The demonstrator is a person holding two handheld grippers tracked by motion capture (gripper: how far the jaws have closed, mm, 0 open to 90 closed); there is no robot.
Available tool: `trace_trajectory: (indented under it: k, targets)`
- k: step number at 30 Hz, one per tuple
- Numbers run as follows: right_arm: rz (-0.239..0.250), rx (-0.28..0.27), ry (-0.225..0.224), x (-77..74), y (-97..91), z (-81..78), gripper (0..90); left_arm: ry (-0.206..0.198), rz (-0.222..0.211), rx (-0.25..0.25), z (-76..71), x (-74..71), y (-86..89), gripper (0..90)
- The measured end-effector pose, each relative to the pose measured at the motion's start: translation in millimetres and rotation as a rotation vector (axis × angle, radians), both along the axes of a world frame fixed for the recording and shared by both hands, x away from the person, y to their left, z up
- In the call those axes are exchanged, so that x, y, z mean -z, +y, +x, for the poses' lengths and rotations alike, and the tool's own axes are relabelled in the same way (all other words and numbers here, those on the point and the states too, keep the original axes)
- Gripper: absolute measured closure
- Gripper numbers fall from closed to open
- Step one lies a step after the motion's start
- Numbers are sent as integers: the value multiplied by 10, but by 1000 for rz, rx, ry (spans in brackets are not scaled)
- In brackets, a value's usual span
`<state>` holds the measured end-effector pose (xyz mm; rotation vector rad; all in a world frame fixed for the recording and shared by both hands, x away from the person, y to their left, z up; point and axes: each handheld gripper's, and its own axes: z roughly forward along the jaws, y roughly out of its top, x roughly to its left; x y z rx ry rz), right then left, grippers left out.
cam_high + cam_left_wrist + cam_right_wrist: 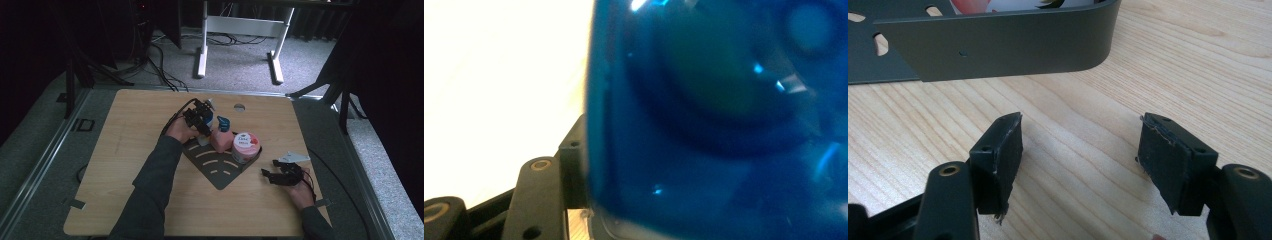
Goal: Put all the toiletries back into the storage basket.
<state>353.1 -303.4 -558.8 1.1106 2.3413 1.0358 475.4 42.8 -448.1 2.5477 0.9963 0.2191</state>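
Observation:
A blue bottle [209, 120] with a pale cap stands at the back corner of a dark slotted tray [220, 173]. My left gripper [202, 123] is shut on it. In the left gripper view the bottle's blue wall [719, 120] sits very close, with one black finger [572, 172] pressed against its side and the other hidden. On the tray beside it stand a pink pump bottle [221, 139] and a white Dove jar [245, 146]. My right gripper [270, 175] [1080, 155] rests open on the wood, just off the tray's rounded wall [998, 45], with nothing between its fingers.
The wooden table [140, 150] has a small round hole [239, 106] near its far edge. A person's sleeve [155, 180] reaches in from the bottom. Beyond the table are a grey floor, cables and a white desk frame [240, 30].

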Motion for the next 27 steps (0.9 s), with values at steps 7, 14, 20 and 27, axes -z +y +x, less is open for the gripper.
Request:
trace_trajectory:
  k: [7, 14, 20, 27]
  targets:
    - [0, 0, 0, 0, 0, 0, 340, 16, -10, -6, -38, -43, 102, 415]
    - [0, 0, 0, 0, 0, 0, 340, 19, 4, 16, -119, -59, 166, 408]
    - [0, 0, 0, 0, 0, 0, 340, -9, 22, 3, -210, -59, 270, 404]
    - [0, 1, 0, 0, -1, -1, 340, -44, 48, -46, -240, -10, 410, 415]
